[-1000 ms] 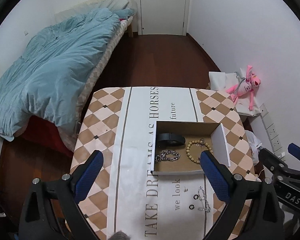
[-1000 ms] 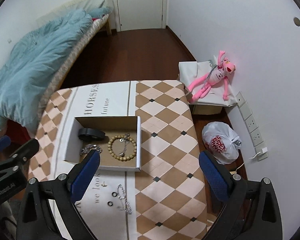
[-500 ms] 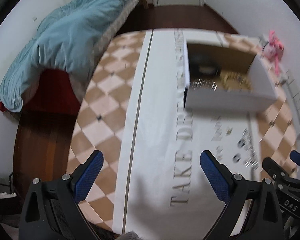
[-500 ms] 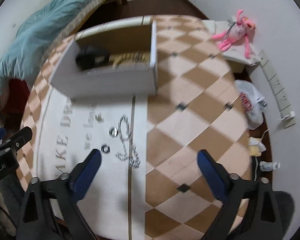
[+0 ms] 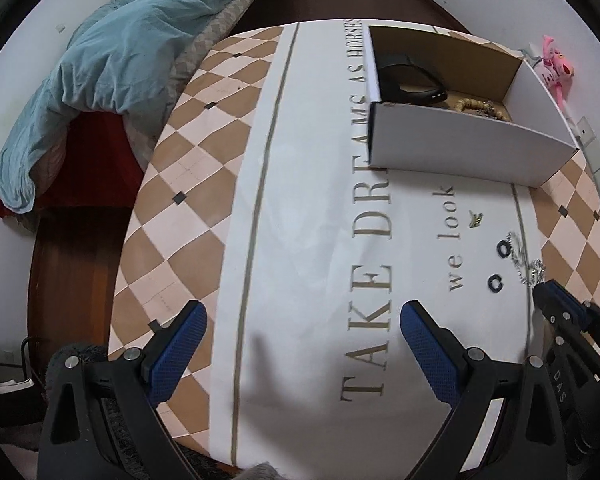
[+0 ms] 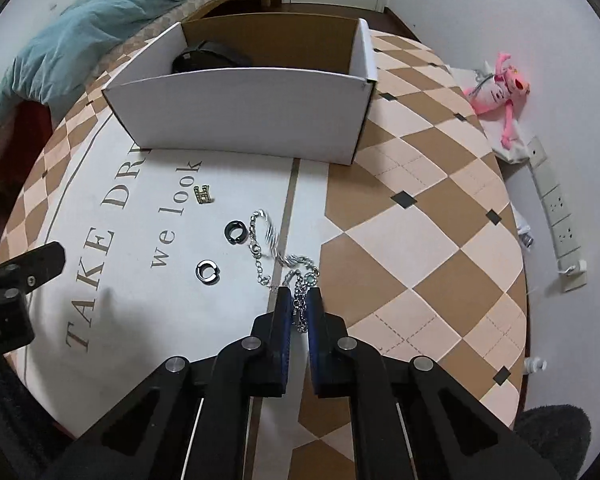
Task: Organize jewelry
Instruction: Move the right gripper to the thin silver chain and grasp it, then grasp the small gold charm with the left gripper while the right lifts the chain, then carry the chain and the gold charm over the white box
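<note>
Left gripper (image 5: 300, 334) hangs spread and empty over the tablecloth (image 5: 312, 200) (nothing between its jaws), while the right gripper (image 6: 299, 300) pinches the near end of the silver chain (image 6: 278, 250) — lift it slowly, straight up, so it clears both rings (image 6: 208, 270) before swinging to the box (image 6: 244, 114).
</note>
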Motion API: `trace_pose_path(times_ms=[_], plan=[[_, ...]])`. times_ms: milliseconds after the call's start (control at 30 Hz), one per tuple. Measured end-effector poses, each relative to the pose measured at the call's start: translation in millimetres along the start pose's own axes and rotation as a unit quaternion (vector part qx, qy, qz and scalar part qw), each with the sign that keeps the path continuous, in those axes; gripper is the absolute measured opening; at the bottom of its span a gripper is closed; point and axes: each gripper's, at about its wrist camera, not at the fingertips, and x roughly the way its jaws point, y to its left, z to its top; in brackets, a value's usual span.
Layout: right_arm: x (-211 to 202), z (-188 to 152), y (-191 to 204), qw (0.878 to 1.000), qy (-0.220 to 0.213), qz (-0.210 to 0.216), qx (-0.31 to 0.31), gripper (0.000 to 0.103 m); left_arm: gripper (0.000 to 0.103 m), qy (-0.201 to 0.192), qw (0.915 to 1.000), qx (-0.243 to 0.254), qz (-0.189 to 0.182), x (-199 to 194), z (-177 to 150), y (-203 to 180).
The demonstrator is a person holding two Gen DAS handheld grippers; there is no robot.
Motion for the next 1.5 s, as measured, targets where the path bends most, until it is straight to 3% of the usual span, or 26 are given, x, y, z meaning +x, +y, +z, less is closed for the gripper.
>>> trace_pose_path(times_ms=[167,433,567,667,767,867,1000,1200,1500], plan=[[-13,2,-40,0.998,-0.009,0.007,0.066,0.007,0.099,-0.001,0.9999,-0.004,-0.016,1,12,-13],[-15,9,-86,0.992,-0.012,-0.008,0.122,0.007,0.097,0.001,0.9965,0.023,-0.081,14,33,-57],[-10,9,-97,0.990,-0.009,-0.012,0.138,0.007,0.083,0.002,0.9948,0.032,-0.097,18,37,-73],[-8,9,-102,0.989,-0.006,-0.012,0.145,0.007,0.061,0.006,0.9936,0.036,-0.107,24,41,-80],[-7,8,-105,0.989,-0.003,-0.015,0.149,0.007,0.031,0.013,0.9920,0.042,-0.118,30,43,-86],[-4,8,-108,0.988,0.000,-0.017,0.152,0.007,0.018,0.002,0.9916,0.054,-0.117,30,44,-90],[-3,9,-108,0.989,0.003,-0.017,0.150,0.007,0.008,-0.007,0.9904,0.060,-0.124,30,45,-94],[-17,14,-103,0.989,-0.007,0.000,0.148,0.007,0.006,-0.013,0.9883,0.065,-0.138,23,42,-92],[-94,47,-92,0.987,-0.078,0.060,0.131,0.007,0.006,-0.015,0.9808,0.053,-0.187,-23,39,-63]])
